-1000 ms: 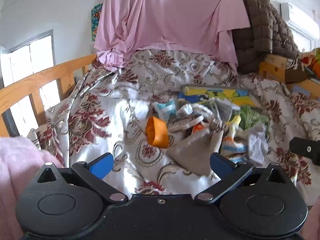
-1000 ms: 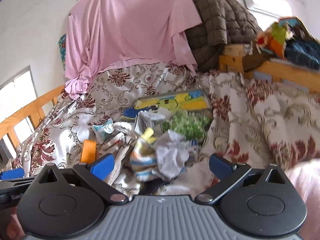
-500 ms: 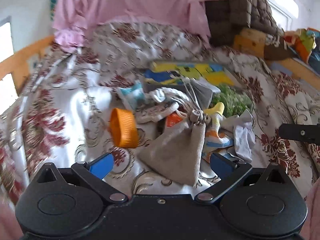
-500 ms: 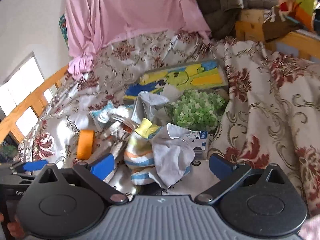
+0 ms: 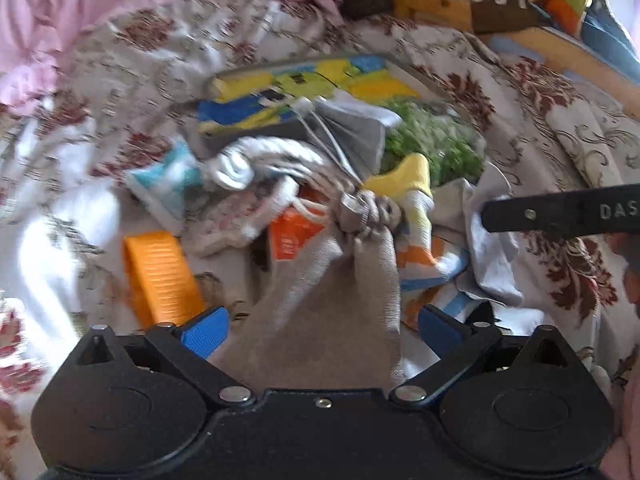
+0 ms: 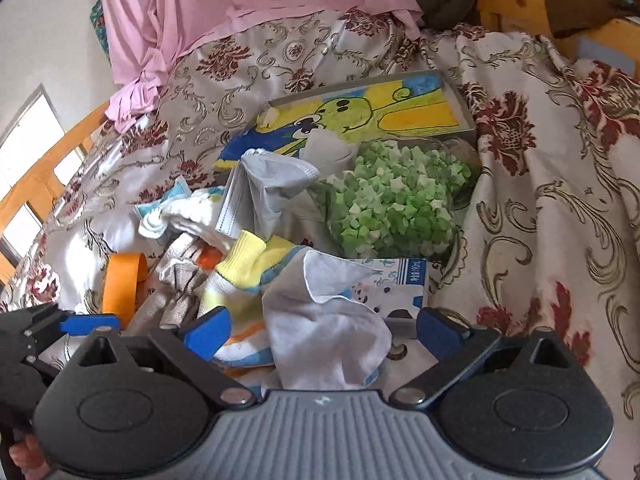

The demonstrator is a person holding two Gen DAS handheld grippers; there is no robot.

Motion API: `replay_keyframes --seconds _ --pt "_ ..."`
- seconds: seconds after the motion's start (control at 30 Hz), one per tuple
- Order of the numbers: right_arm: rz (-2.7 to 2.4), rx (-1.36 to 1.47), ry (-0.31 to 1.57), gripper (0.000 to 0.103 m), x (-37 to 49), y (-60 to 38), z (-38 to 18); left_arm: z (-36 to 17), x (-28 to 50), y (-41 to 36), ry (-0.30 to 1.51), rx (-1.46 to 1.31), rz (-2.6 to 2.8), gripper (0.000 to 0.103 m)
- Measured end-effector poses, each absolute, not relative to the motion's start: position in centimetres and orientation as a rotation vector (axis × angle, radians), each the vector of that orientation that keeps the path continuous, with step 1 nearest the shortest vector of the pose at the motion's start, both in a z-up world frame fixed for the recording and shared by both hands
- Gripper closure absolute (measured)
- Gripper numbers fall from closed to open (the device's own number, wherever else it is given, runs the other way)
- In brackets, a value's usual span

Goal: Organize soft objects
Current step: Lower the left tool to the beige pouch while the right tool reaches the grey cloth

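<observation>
Bedspread (image 6: 540,220) nearer, wooden rail (image 6: 40,184) alongside

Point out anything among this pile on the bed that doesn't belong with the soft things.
The orange tape roll at the pile's left edge is a hard ring, not cloth. The shallow box with the cartoon picture and the bag of green paper stars also sit among socks and cloths.

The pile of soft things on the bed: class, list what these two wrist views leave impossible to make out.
- Left wrist view: motion blur smears the teal packet and bedspread; printing unreadable.
- Beige drawstring pouch: its lower end is hidden behind the left gripper.
- Right wrist view: the white cloth covers part of the striped sock and the tissue box.
</observation>
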State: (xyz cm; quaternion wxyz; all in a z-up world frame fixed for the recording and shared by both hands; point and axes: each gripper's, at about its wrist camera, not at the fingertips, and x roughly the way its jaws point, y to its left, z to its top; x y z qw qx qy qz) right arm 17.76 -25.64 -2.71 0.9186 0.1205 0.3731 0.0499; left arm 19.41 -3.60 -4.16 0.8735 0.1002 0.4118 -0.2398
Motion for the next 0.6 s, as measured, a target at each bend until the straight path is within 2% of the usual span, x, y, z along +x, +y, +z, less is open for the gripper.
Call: replay_keyframes --seconds 0.17,0.23,0.3,0.43,0.5,0.6 --pt "0.124 0.197 0.783 0.019 18.5 -24.5 -3.4 -4.8 20.8 -3.8 0.881 0.186 -0.570 0.004" --pt "0.124 0.179 0.783 0.021 18.6 -24.2 -3.5 -5.1 21.4 -4.0 0.888 0.201 -0.579 0.008" --pt "0.118 0.165 0.781 0.023 18.7 -24.0 -3.5 -5.5 22.0 -3.9 0.918 0.191 -0.575 0.021" --pt "0.125 0.193 0.775 0.026 18.4 -24.4 -3.5 -5.8 22.5 -3.1 0.950 0.113 -0.587 0.031" --pt "0.120 0.205 0.780 0.037 18.5 -24.7 -3.6 -5.7 22.5 -3.0 0.963 0.088 -0.594 0.043" --pt "0.106 0.213 0.794 0.046 18.7 -25.0 -3.8 -5.7 22.3 -2.7 0.988 0.032 -0.602 0.054"
